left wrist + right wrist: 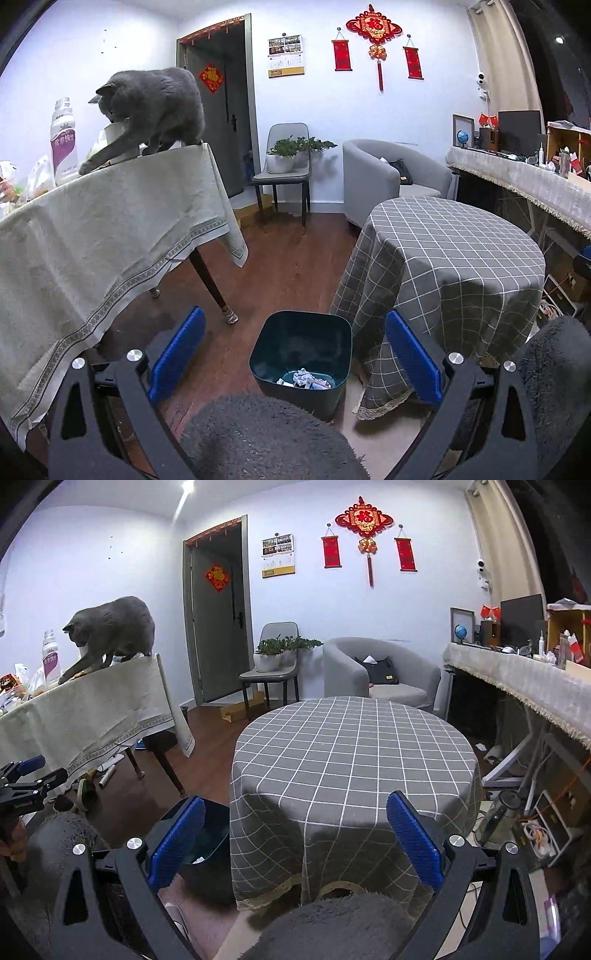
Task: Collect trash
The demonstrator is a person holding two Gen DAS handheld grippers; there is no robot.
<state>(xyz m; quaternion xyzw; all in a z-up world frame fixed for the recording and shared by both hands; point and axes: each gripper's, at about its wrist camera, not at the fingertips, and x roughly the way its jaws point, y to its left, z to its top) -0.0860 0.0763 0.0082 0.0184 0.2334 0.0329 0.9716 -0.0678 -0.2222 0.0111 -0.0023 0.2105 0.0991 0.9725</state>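
Both tools, left (295, 354) and right (295, 834), gaped wide, holding nothing. Trash (304, 380) lay in the bin (258, 363) on the floor. The cat (159, 107), pawing at the left tabletop's (110, 221) far corner, could knock the bottle (64, 144) over.

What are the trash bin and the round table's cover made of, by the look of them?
Trash bin: likely plastic, dark teal, smooth with a faint sheen and rounded moulded corners. Round table's cover: woven fabric, matte grey with white checks, draping in soft folds.
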